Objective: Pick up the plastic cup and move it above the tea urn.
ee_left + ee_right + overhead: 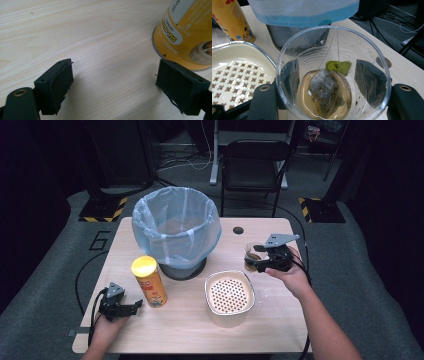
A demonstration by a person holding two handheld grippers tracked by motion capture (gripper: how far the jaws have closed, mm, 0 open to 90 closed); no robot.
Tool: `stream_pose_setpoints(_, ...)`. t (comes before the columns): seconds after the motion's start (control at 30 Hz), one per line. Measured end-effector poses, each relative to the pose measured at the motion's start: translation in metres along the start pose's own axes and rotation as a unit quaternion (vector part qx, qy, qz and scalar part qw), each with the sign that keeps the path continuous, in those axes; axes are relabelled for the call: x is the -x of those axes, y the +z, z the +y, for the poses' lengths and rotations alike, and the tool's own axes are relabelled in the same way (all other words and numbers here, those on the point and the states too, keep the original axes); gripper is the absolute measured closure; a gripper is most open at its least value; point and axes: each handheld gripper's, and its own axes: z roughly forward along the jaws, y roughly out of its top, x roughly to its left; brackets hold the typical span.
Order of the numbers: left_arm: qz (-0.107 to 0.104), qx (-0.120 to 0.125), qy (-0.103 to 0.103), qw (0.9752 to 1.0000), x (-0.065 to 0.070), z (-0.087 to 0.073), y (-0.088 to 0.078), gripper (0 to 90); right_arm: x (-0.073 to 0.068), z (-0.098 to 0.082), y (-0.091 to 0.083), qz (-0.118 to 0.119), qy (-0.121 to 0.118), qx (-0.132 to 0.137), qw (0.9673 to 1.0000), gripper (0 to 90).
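My right gripper (256, 259) is shut on a clear plastic cup (251, 256) at the right of the table. The right gripper view looks into the cup (332, 75): a tea bag (325, 91) lies in brown tea, its string running over the rim to a green tag (338, 67). Both black pads press on the cup's sides. My left gripper (134, 306) rests near the front left corner, open, with bare table between its pads (58, 86). A yellow snack can (149, 281) stands just to its right, and its base (186, 35) is near the right pad.
A mesh bin with a blue plastic liner (176, 227) stands at the back middle of the table (190, 330). A cream square dish with a perforated insert (229, 296) sits in front of it. A black chair (252, 165) stands behind the table.
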Motion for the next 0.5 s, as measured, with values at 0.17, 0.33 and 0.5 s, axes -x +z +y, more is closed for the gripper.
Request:
stream_pose_setpoints(0.17, -0.001, 0.0, -0.001, 1.0, 0.0, 0.0, 0.0, 13.6, -0.001, 0.008, 0.009, 0.009, -0.001, 0.002, 1.0, 36.0)
stream_pose_setpoints(0.33, -0.001, 0.0, -0.001, 1.0, 0.0, 0.0, 0.0, 13.6, -0.002, 0.012, 0.015, 0.01, -0.007, 0.005, 0.9999, 35.6)
stream_pose_setpoints(0.5, 0.0, 0.0, 0.001, 1.0, 0.0, 0.0, 0.0, 13.6, -0.005, 0.017, 0.016, 0.011, -0.017, 0.007, 0.9998, 35.6)
